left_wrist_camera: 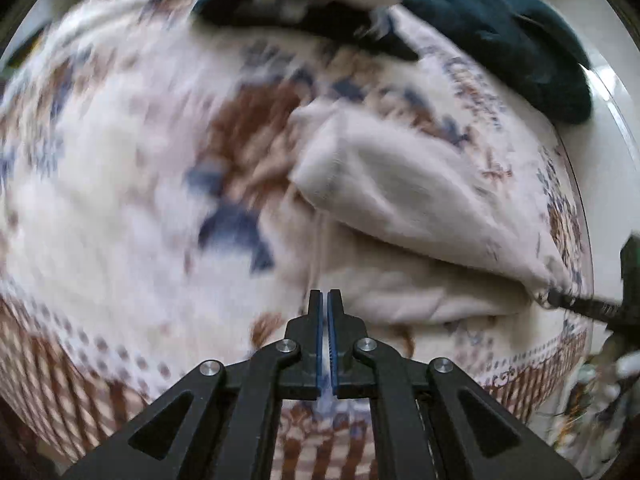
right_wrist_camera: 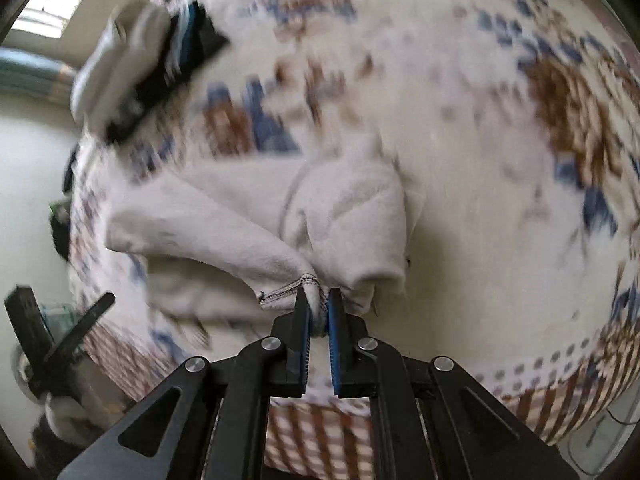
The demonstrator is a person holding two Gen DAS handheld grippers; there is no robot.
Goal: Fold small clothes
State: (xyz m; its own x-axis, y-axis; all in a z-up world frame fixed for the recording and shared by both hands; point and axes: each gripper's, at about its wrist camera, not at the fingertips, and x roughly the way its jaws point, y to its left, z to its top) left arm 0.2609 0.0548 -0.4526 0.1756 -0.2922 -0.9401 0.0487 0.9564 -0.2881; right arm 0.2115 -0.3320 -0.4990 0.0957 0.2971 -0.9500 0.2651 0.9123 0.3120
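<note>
White garment (right_wrist_camera: 256, 216) hem in right tongs (right_wrist_camera: 319, 307)

Both wrist views look forward and down along their fingers, close over the patterned cloth (left_wrist_camera: 100, 184). Both share the white garment (left_wrist_camera: 400, 200), seen from its left and right sides.

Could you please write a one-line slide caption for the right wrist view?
Right gripper pinches the stitched hem of a white garment on a patterned blanket.
</note>
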